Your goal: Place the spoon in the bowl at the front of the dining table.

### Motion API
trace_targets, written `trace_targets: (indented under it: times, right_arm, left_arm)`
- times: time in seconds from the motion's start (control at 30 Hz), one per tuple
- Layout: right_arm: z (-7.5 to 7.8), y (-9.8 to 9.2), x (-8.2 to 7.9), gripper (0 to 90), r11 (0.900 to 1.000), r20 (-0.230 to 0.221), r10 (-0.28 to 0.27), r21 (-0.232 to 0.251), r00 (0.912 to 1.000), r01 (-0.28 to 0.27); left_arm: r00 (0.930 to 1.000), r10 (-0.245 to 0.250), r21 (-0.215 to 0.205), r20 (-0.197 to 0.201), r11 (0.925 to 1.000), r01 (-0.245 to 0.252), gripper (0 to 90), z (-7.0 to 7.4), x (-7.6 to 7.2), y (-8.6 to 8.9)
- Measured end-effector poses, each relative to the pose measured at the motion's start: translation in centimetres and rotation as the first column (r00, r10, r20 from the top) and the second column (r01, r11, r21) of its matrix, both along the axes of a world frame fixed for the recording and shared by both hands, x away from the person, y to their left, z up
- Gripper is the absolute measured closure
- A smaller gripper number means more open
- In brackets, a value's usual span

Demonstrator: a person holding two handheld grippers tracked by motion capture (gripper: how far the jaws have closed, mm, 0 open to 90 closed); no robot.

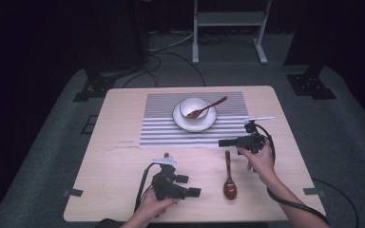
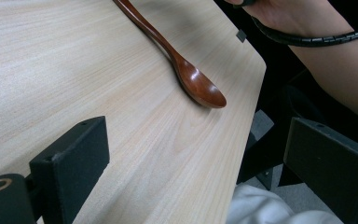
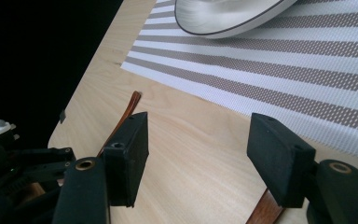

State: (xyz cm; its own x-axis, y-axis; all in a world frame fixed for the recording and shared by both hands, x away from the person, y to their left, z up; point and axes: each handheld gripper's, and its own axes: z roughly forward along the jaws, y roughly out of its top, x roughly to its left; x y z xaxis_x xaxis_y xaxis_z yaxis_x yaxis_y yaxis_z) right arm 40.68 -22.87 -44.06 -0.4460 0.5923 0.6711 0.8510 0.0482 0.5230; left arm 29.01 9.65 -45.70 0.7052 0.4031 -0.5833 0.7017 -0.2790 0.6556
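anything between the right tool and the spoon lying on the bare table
Nothing visible does. The right tool hovers open just past the handle tip of the wooden spoon, with bare table around it. The placemat and plate lie farther back, out of the way.

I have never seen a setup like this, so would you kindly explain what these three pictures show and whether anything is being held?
A person sits at a wooden table with a hand-held two-jaw gripper in each hand. The high view looks down from above: the left gripper rests near the table's front edge, and the right gripper hovers above the handle of a brown wooden spoon. The other two pictures come from cameras riding on each gripper, looking along its black jaws. Farther back, a striped placemat carries a white bowl on a plate, with a second spoon inside. Both grippers are open, and nothing is held.
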Motion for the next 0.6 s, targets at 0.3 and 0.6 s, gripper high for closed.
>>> trace_targets:
  times: [0.3,0.6]
  right_arm:
    - [-0.1,-0.4,-1.3,37.3,1.000,0.010,0.008,0.021,0.9999,-0.009]
    - [-0.6,-0.8,-2.4,37.1,0.999,0.005,0.009,0.045,0.9999,-0.009]
  left_arm:
    - [1.0000,0.002,0.001,0.001,1.0000,-0.002,5.5,0.0,0.0,0.0]
    - [1.0000,0.003,0.001,0.004,1.0000,-0.003,5.5,0.0,0.0,0.1]
